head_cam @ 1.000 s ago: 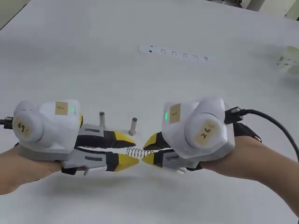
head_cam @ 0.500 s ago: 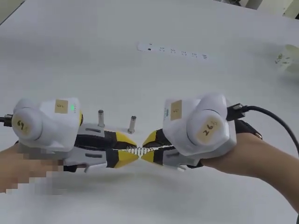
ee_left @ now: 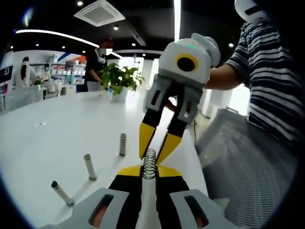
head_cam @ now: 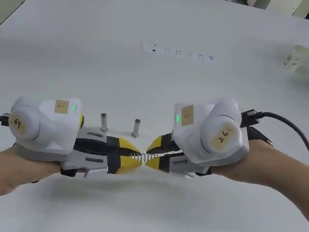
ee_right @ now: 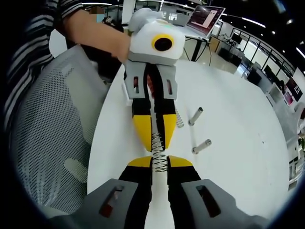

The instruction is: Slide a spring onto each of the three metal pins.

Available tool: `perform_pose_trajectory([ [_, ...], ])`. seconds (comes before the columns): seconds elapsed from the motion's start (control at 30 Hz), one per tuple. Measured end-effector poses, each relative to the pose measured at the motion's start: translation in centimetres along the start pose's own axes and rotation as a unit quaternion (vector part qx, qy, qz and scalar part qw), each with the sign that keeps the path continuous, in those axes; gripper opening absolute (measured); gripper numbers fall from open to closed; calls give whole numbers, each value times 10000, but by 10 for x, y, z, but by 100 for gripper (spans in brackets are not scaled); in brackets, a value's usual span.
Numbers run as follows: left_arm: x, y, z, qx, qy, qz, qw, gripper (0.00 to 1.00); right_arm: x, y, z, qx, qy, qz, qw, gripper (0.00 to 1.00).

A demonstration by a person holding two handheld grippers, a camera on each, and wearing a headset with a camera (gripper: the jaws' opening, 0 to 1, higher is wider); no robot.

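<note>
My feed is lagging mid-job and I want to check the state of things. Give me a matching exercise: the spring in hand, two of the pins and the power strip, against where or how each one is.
Things:
1. held spring
2. far pin in the left gripper view
3. middle pin in that view
4. power strip

States:
A. bare, standing on the table
B. lying flat at the far side of the table
C. pinched between the left gripper and the right gripper
D. wears a spring

Pairs: 1-C, 2-D, 3-A, 4-B.
</note>
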State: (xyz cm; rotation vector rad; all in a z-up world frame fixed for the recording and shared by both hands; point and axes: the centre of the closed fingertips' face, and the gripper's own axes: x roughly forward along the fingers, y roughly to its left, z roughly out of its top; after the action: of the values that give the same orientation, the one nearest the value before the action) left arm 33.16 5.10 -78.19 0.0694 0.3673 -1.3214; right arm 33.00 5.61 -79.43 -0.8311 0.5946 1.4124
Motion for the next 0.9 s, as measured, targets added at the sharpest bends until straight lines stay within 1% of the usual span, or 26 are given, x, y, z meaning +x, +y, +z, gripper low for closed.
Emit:
perform_pose_trajectory([
  [0.2,1,-2,1,-7,14,-80,10000,1,-1,1,-1,-59,-43,18,10000,10],
  [0.3,1,-3,3,3,1,-108,9999,1,-2,3,-4,-24,-47,35,10000,12],
  [0.43,-1,-4,0,15,55,-151,9999,1,-5,4,-8,51,-85,35,9999,12],
  [0.53,-3,-4,0,4,63,-165,9998,1,-6,4,-10,107,-153,50,9998,11],
  [0.67,-2,-6,1,18,77,-191,9998,1,-8,6,-5,154,-362,114,9992,10],
  [0.7,-2,-7,1,21,75,-229,9997,1,-8,5,-5,145,-383,98,9991,9],
  [0.9,-1,-9,3,35,93,-264,9996,1,-9,7,-7,67,-441,116,9989,8],
])
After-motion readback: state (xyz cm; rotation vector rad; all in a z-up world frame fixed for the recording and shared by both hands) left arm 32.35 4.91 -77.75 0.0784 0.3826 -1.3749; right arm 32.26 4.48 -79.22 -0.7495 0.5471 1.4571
